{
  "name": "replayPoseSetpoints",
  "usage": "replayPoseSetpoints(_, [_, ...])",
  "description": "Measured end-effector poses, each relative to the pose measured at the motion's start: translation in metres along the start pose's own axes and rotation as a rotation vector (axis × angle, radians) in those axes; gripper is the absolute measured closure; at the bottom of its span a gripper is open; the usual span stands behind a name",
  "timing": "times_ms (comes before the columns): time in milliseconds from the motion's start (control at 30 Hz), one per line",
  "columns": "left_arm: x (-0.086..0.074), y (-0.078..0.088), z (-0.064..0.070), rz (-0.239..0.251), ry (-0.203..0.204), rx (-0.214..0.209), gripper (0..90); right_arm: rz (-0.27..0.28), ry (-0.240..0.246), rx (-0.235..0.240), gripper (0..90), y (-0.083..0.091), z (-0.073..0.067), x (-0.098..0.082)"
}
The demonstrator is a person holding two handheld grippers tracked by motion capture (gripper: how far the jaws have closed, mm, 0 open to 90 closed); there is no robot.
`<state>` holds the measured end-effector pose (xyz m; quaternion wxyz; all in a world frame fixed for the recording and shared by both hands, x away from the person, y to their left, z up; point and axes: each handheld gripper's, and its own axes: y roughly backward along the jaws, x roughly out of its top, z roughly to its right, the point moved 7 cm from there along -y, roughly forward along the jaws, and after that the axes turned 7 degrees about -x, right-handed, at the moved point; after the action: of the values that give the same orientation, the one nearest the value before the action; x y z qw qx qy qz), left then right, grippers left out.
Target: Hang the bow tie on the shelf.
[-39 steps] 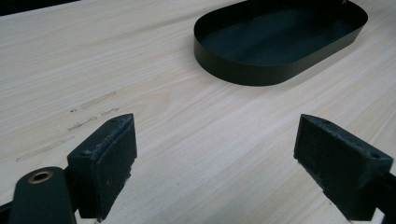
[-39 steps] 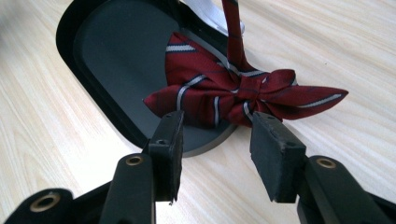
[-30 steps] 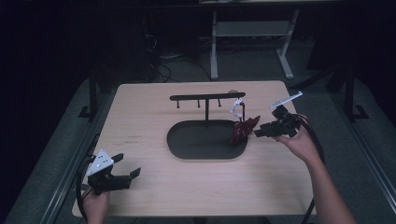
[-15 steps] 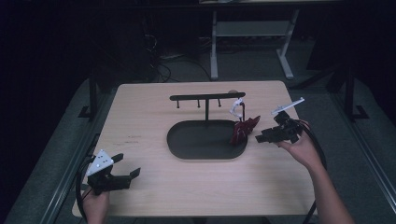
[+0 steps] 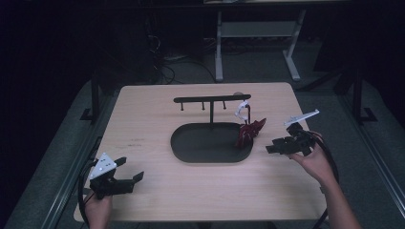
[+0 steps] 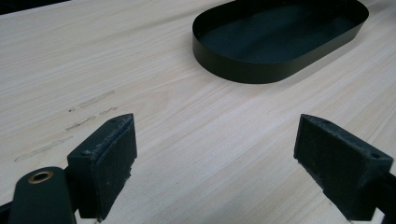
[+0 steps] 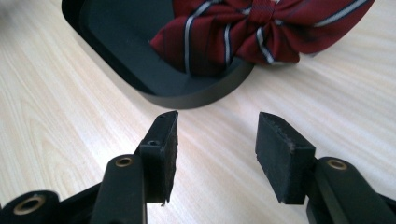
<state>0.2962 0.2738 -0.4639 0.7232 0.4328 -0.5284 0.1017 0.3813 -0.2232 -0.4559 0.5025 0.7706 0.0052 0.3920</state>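
Observation:
A dark red striped bow tie lies over the right end of a black oval tray, half inside and half on the table. A white loop rises from it toward the right end of the black hook stand. My right gripper hovers just right of the tray, a short way from the tie. Its jaws have just been opening and nothing is between them. At the table's front left my left gripper stands open over bare wood, pointing at the tray.
The stand's bar carries several small hooks above the tray's back rim. The light wooden table has bare room on both sides of the tray. Dark floor, cables and a desk frame lie beyond its far edge.
My right gripper has drawn back from the bow tie, to the right and toward the person, and sunk a little. The tie stays on the tray's rim. The left gripper has not moved.

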Motion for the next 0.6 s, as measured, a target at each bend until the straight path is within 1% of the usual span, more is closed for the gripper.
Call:
replayPoseSetpoints(367, [0.000,0.000,0.000,0.000,-0.001,0.000,13.1,-0.010,-0.005,0.009,47.0,-0.001,-0.002,-0.019])
replayPoseSetpoints(600, [0.000,0.000,0.000,-0.003,-0.002,0.000,13.1,-0.001,-0.015,0.011,46.6,-0.001,-0.003,-0.029])
